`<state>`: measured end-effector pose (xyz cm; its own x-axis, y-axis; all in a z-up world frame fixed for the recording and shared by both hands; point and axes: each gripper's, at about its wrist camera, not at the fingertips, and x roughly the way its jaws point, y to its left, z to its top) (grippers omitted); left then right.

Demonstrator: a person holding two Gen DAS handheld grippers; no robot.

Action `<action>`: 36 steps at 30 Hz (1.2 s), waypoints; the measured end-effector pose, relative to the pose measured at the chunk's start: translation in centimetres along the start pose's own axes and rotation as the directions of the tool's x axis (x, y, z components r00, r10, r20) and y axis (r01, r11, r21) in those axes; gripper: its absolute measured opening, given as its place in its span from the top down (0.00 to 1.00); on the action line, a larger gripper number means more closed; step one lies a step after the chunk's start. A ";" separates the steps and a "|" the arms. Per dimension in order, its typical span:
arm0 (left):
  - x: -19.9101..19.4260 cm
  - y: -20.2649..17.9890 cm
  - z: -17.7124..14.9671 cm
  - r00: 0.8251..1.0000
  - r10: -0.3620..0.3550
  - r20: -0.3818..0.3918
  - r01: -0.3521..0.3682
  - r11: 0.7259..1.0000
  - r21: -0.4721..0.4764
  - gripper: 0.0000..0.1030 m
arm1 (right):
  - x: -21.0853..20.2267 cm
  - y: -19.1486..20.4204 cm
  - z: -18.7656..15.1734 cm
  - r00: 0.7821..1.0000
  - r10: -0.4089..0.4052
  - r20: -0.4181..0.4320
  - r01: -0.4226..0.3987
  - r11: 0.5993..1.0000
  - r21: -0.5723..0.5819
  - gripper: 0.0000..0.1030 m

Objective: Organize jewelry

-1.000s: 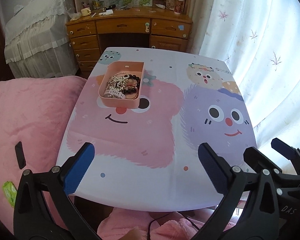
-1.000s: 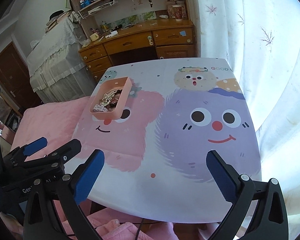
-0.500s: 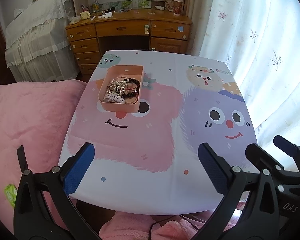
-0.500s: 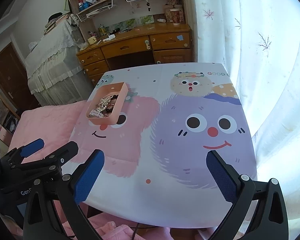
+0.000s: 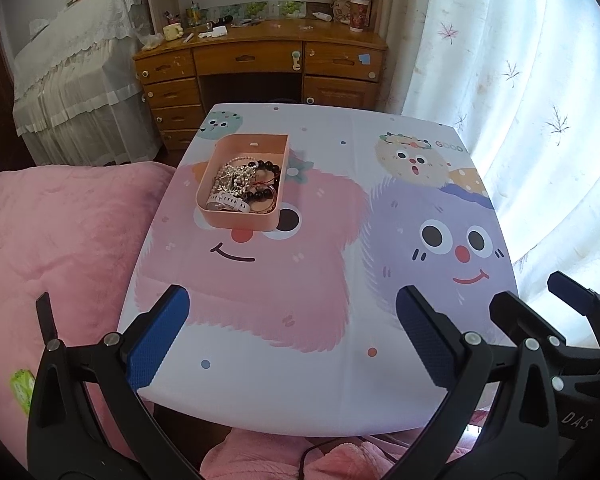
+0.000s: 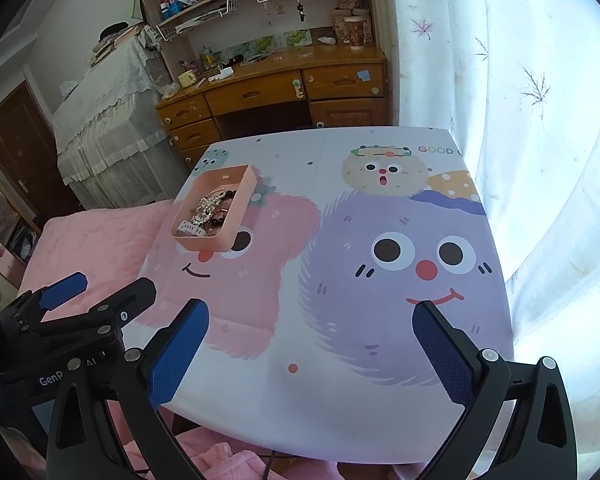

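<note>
A pink rectangular tray (image 5: 240, 218) stands on the far left part of the cartoon-print table (image 5: 300, 376). It holds a tangle of jewelry (image 5: 244, 186): silver chains, dark bead bracelets and a white watch strap. The tray also shows in the right wrist view (image 6: 204, 242). My left gripper (image 5: 292, 338) is open and empty over the table's near edge. My right gripper (image 6: 310, 350) is open and empty, to the right of the left one, well short of the tray. Each gripper shows at the edge of the other's view.
A pink blanket (image 5: 60, 248) covers the bed left of the table. A wooden desk (image 5: 260, 64) with drawers stands behind it. White curtains (image 5: 540, 100) hang along the right side. A covered piece of furniture (image 5: 76, 92) stands at the back left.
Both grippers have drawn back and risen a little, so the table and tray look smaller and farther away. Both stay open. The tray has not moved.
</note>
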<state>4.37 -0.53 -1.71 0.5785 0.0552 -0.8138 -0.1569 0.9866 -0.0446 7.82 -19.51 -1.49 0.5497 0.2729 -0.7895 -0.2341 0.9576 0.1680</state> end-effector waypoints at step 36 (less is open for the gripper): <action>2.8 -1.6 1.2 0.999 0.009 -0.043 -0.008 0.999 0.033 0.00 | 2.2 -1.8 1.7 1.000 -0.004 -0.031 0.005 1.000 0.026 0.00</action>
<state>7.22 -1.74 -3.24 0.5421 0.0578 -0.8383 -0.1352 0.9906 -0.0191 10.77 -20.47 -2.51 0.5256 0.2662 -0.8080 -0.2109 0.9609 0.1794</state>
